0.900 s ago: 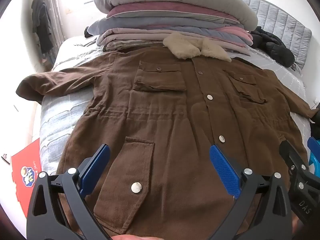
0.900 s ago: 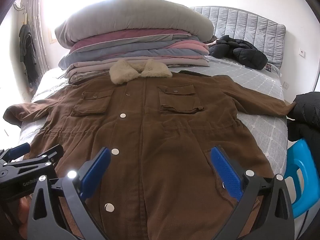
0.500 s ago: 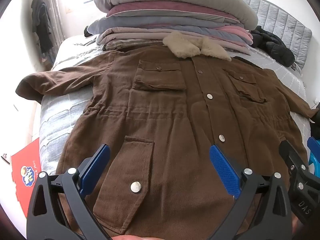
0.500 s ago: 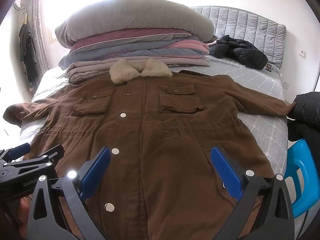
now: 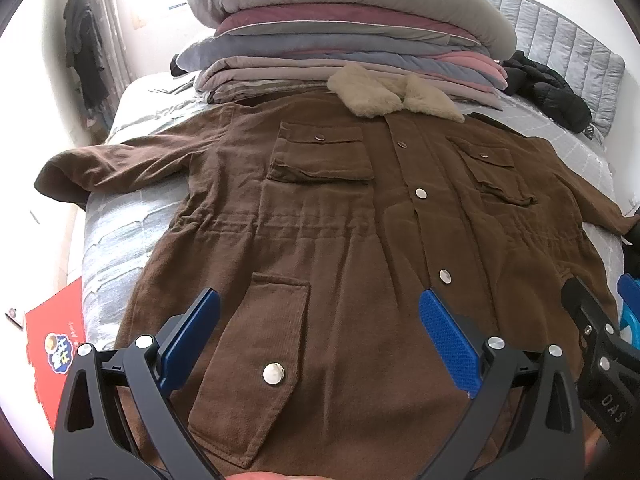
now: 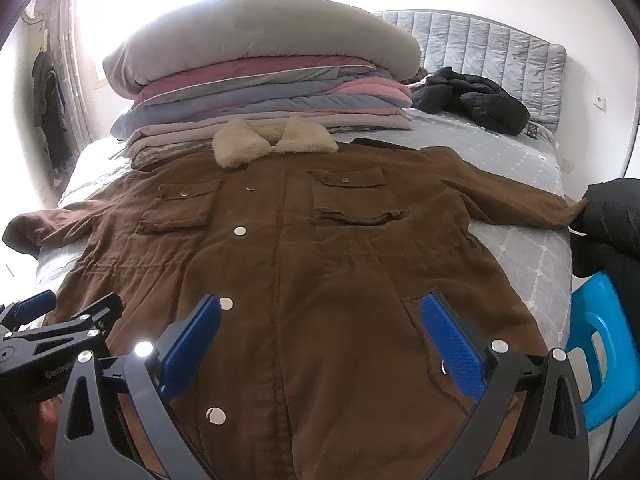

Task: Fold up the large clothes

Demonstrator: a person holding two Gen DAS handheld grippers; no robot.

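A large brown coat with a beige fleece collar lies flat, front up and buttoned, on the grey bed, both sleeves spread out sideways. My left gripper hovers open above the coat's lower left part, over a flap pocket. Over the lower right part my right gripper also stands open, nothing between its blue pads. Each gripper shows at the edge of the other's view. Neither touches the coat.
A tall stack of folded quilts and a pillow sits behind the collar. A black jacket lies by the headboard. A blue plastic stool and dark clothing stand at the right, a red box on the floor at the left.
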